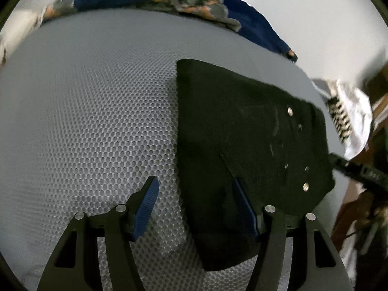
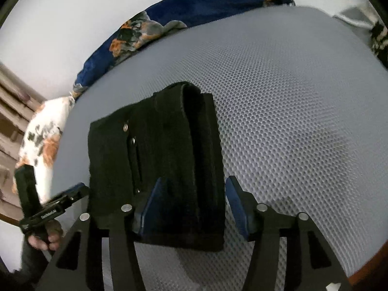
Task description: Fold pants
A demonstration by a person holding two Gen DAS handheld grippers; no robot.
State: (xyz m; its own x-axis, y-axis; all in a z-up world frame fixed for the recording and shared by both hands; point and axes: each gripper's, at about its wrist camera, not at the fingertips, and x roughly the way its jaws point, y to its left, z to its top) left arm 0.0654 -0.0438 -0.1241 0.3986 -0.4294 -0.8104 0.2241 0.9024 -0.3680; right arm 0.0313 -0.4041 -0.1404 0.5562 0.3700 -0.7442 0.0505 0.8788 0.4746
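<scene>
The black pants [image 1: 242, 131] lie folded into a compact stack on the grey honeycomb-mesh surface [image 1: 92, 121], with silver rivets showing on top. My left gripper [image 1: 196, 194] is open above the stack's near left edge, its right finger over the cloth and its left finger over bare mesh. In the right wrist view the folded pants [image 2: 169, 150] lie just ahead. My right gripper [image 2: 194, 191] is open, with its fingers on either side of the stack's near right part. The left gripper [image 2: 60, 203], held by a hand, shows at the pants' left edge.
A dark blue cloth with orange and grey print [image 1: 194, 2] lies along the far edge of the surface; it also shows in the right wrist view [image 2: 150, 31]. A white patterned cloth [image 2: 41, 140] sits off the left side. A black-and-white cloth [image 1: 344, 118] lies at the right.
</scene>
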